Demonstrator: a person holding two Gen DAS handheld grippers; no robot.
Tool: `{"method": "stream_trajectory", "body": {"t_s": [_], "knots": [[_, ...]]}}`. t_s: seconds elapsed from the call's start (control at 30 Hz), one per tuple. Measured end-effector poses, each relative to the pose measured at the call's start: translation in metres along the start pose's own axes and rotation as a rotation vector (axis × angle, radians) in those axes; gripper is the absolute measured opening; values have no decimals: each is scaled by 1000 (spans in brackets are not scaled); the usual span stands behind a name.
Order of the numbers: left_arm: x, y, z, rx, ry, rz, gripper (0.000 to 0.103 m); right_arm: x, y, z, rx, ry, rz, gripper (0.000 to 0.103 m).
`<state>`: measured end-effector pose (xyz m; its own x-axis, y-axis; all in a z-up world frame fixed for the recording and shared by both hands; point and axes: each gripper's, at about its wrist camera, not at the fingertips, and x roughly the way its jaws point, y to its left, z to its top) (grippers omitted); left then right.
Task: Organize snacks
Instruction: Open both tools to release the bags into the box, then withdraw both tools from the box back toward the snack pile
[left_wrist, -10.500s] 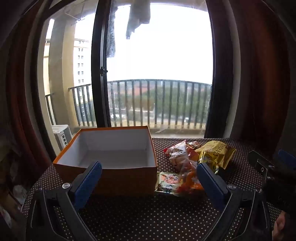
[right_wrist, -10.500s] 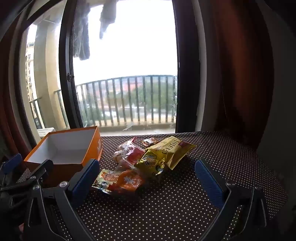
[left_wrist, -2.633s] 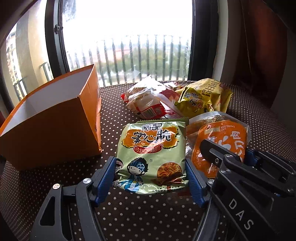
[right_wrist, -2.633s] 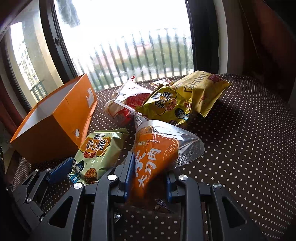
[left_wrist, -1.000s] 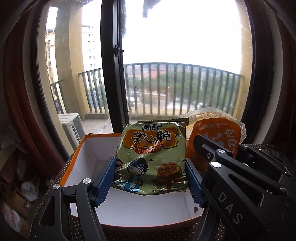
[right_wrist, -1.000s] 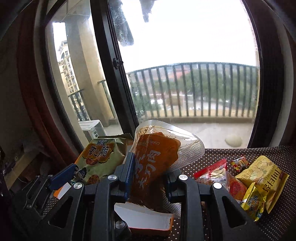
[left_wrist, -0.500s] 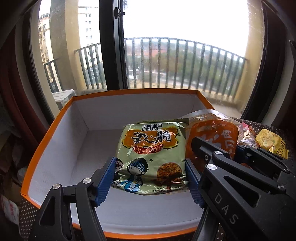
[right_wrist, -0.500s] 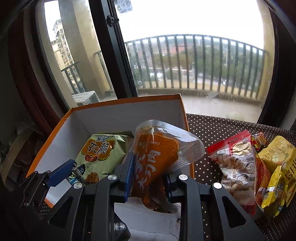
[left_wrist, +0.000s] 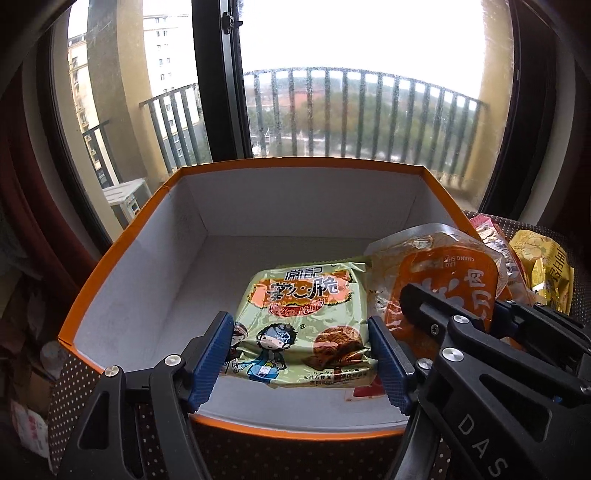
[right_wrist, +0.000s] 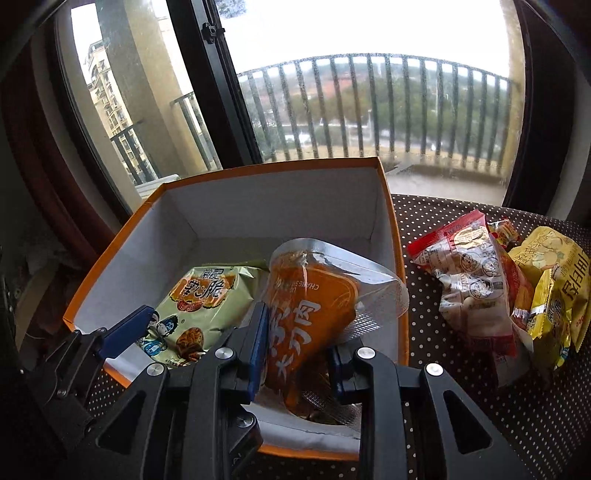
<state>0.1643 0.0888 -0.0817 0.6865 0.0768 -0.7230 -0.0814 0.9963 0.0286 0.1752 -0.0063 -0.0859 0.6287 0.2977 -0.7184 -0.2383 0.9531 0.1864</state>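
An orange box (left_wrist: 295, 162) with a white inside stands open in front of the window. My left gripper (left_wrist: 297, 325) is low inside it, its blue pads against both sides of a green noodle-snack packet (left_wrist: 303, 302); its jaws are opening. Just to its right, my right gripper (right_wrist: 295, 339) is shut on an orange meat pouch (right_wrist: 310, 306) with a clear sealed edge, tilted over the box's near right corner. The same green packet (right_wrist: 199, 299) shows in the right wrist view, left of the pouch. I cannot tell if either packet touches the box floor.
On the dotted tablecloth (right_wrist: 417, 221) right of the box (right_wrist: 266, 166) lies a pile of snacks: a red-and-white packet (right_wrist: 469, 288) and yellow packets (right_wrist: 554, 288). A window with a balcony railing rises behind. Left of the box the table ends.
Both grippers have sunk with their packets from above the box rim down into the box and tipped further downward. The left pads look slightly wider apart.
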Motion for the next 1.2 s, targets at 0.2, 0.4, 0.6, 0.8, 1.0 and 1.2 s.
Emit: {"method": "stream_trajectory", "body": {"t_s": [0.2,0.4,0.6,0.8,1.0,1.2], "knots": [[-2,1,-2,-1,-3,48,81,0,6,-2,-25,-8,-46,57],[-15,-2,-2,9,-29,31,89,-13,7,-2,-53,-51,-54,85],[-40,-5,-7,-4,-74,26,89,-36,6,0,-62,-85,-45,88],[-66,-16,-11,-12,-118,29,89,-64,2,0,-82,-128,-42,90],[-92,-28,-18,-19,-160,21,89,-90,-5,-4,-93,-161,-33,90],[-116,-44,-22,-23,-204,13,89,-119,-14,-10,-108,-205,-42,90]]}}
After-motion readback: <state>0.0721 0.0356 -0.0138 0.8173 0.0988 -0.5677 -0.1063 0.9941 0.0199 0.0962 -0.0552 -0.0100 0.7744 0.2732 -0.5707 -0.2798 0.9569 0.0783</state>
